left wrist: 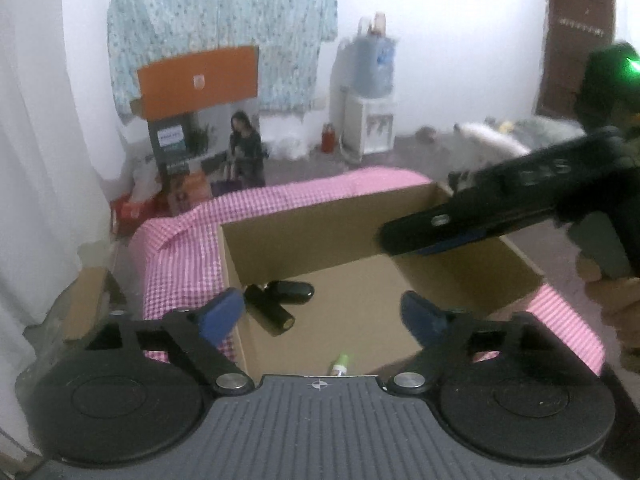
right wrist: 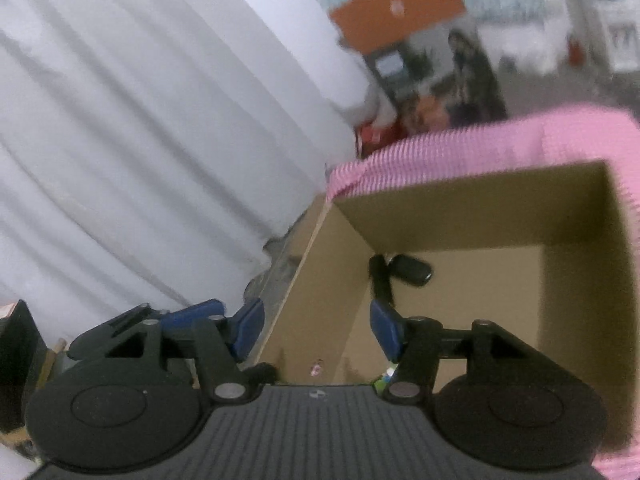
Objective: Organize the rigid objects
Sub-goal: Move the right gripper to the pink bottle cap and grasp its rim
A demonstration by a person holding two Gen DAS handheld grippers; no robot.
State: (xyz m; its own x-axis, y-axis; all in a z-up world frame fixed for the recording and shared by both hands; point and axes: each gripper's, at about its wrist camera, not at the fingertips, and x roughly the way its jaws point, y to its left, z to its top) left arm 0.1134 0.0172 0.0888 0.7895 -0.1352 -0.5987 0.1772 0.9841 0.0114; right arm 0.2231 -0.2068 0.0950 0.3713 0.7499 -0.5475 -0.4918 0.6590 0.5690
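An open cardboard box [left wrist: 304, 236] sits on a pink checked cloth [left wrist: 180, 256]. Inside lie a black cylinder [left wrist: 269, 309], a black oval fob [left wrist: 290, 291] and a small green and white item [left wrist: 339, 364]. My left gripper [left wrist: 324, 318] is open and empty above the box's near edge. The right gripper [left wrist: 404, 240] reaches in from the right over the box. In the right wrist view the right gripper [right wrist: 318, 330] is open and empty over the box's left wall [right wrist: 316, 280]; the fob [right wrist: 412, 270] and cylinder [right wrist: 380, 276] lie beyond.
A white curtain [right wrist: 140, 140] hangs at the left. On the floor behind stand an orange and grey carton [left wrist: 200, 92], a water dispenser [left wrist: 370, 92] and a red can [left wrist: 329, 138]. A brown door [left wrist: 576, 40] is at the far right.
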